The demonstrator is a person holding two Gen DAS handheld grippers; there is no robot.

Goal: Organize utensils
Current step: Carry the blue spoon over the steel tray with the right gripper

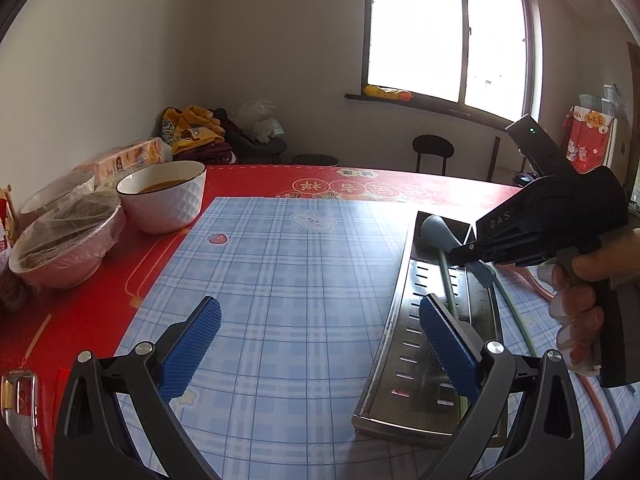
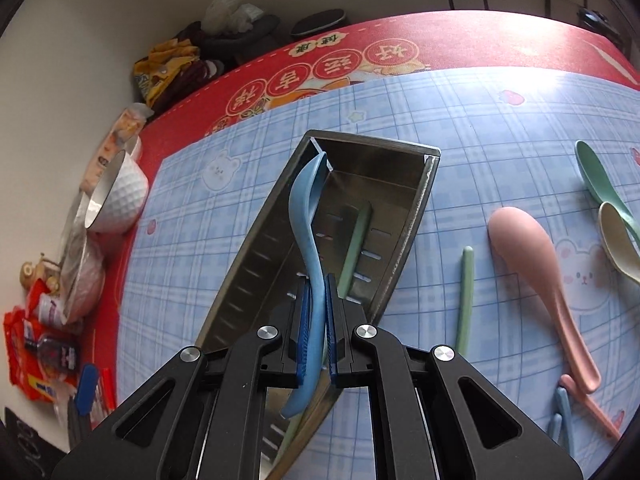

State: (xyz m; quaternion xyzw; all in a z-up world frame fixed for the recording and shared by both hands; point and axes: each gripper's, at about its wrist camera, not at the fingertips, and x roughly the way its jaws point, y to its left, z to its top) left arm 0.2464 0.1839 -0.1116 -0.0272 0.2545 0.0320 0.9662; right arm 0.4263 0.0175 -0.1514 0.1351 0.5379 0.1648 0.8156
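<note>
Utensils go into the steel tray on the blue checked mat: the right gripper pinches a blue spoon by its handle above the tray, bowl toward the far end, beside a green chopstick. Best lower it lengthwise until it rests on the floor, then release. The left gripper hangs spread and empty. A pink spoon waits outside on the mat.

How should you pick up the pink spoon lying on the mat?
Probably grip the pink spoon by its narrow handle, coming from above with the fingers on either side. It lies flat on the checked mat, and the wide bowl end would be harder to pinch.
</note>
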